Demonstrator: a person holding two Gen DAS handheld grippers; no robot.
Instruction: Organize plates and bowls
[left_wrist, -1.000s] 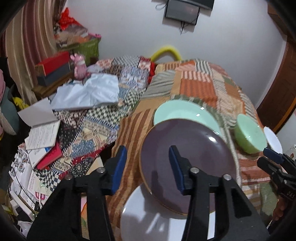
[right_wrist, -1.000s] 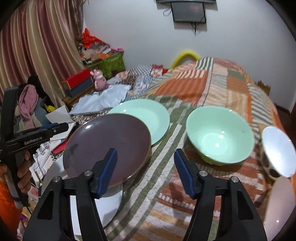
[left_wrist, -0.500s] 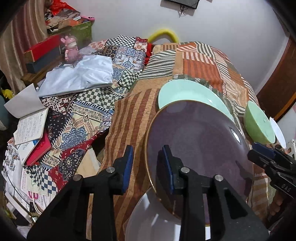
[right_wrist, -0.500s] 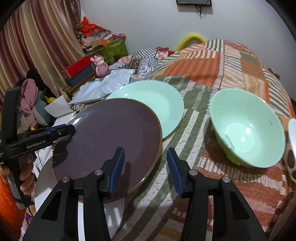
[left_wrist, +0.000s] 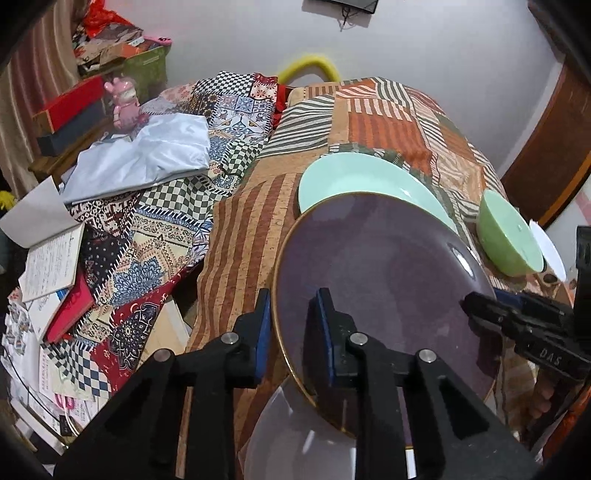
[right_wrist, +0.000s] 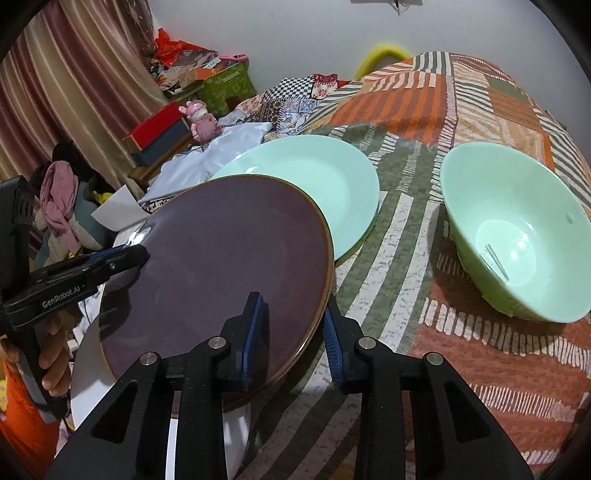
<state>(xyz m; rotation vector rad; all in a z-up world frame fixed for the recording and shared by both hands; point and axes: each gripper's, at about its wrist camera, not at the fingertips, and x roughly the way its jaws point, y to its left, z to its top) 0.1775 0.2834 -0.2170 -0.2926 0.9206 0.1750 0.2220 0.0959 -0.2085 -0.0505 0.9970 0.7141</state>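
Two grippers have the purple plate (right_wrist: 221, 266) pinched by opposite rims. On the left edge, the left gripper (left_wrist: 290, 328) is clamped tight on the rim. On the right edge, the right gripper (right_wrist: 291, 332) has just been closing with the rim between its pads, and looks to be gripping it too. That plate sits tilted on a white plate (right_wrist: 92, 384) near the bed's edge, overlapping the mint plate (right_wrist: 314, 177) behind, with the green bowl (right_wrist: 517, 229) farther right. Uneven lifting could slip a glazed rim — it would clatter onto the white plate below.
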